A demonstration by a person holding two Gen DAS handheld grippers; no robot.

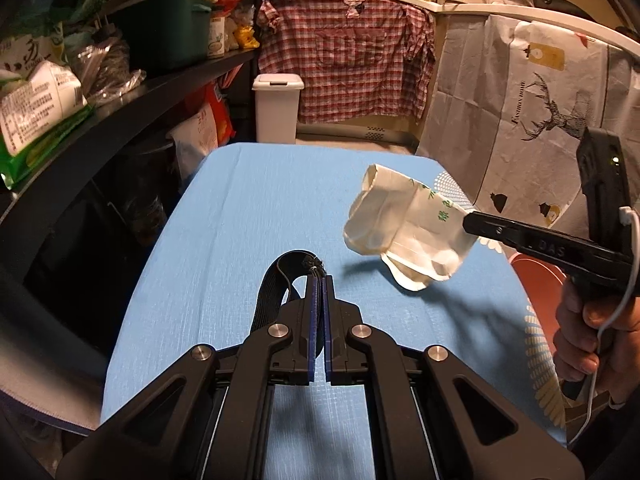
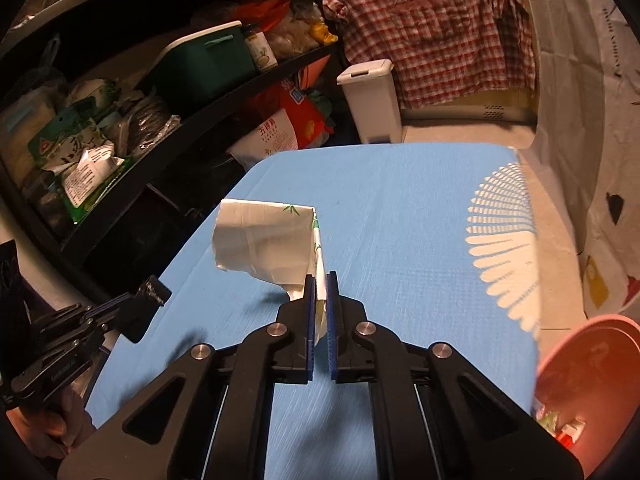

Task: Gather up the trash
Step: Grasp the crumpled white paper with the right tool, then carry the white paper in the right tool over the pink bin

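Observation:
My right gripper (image 2: 319, 276) is shut on a crumpled white wrapper with green print (image 2: 264, 240) and holds it above the blue table (image 2: 400, 216). In the left wrist view the wrapper (image 1: 404, 236) hangs from the right gripper (image 1: 466, 220) at the right. My left gripper (image 1: 320, 278) is shut on a black elastic band (image 1: 272, 292), whose loop sticks out to the left of the fingers. The left gripper (image 2: 150, 294) also shows at the lower left of the right wrist view. A pink bin (image 2: 592, 384) with some trash in it stands off the table's right edge.
A dark shelf (image 1: 132, 100) packed with bags and a green box runs along the left. A white lidded bin (image 1: 277, 108) stands on the floor beyond the table. A plaid shirt (image 1: 352, 52) and a printed cloth (image 1: 520, 100) hang behind.

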